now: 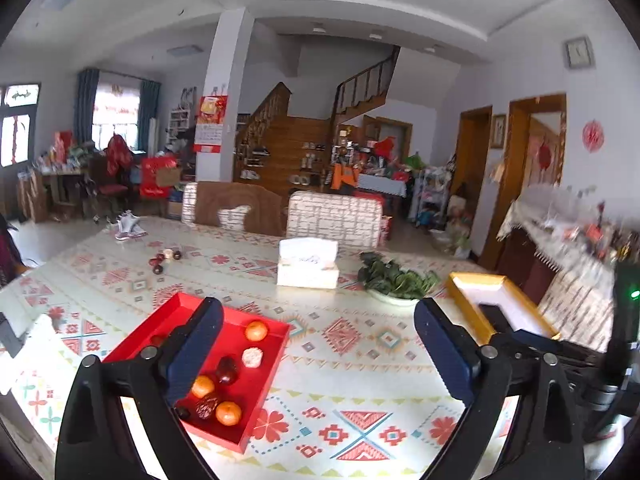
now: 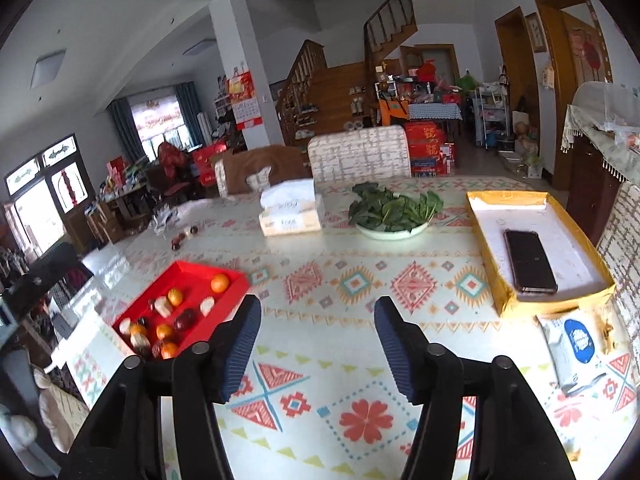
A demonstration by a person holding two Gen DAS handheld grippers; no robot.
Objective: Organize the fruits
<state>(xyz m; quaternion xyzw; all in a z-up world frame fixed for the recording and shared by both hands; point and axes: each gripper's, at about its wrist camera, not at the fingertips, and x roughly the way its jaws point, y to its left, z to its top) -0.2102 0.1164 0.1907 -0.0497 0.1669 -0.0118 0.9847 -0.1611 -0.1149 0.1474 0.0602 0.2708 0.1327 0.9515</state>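
Blue-padded fingers of the left gripper (image 1: 318,344) are standing very wide apart over the patterned tablecloth (image 1: 352,364), gripping nothing. Its left finger is overlapping the red tray (image 1: 276,344) in that view, though contact cannot be told. In the right wrist view the right gripper (image 2: 318,344) is standing about half open, also empty, above bare cloth.

Fruit is lying in 2 places. Most of it is sitting in the red tray: several oranges (image 1: 256,330), dark red fruits (image 1: 227,369) and pale wrapped ones (image 1: 252,357). A small loose cluster (image 1: 162,261) is lying well apart on the far left of the table, beyond the tissue box (image 1: 308,264).

Judging ahead, the risk is rolling: round fruit nudged by a finger tip could be escaping across the smooth cloth, and a low sweep toward the far cluster could be knocking the tray's rim or the bowl of greens (image 2: 394,210). Pinching the soft dark fruit hard could be bruising it.
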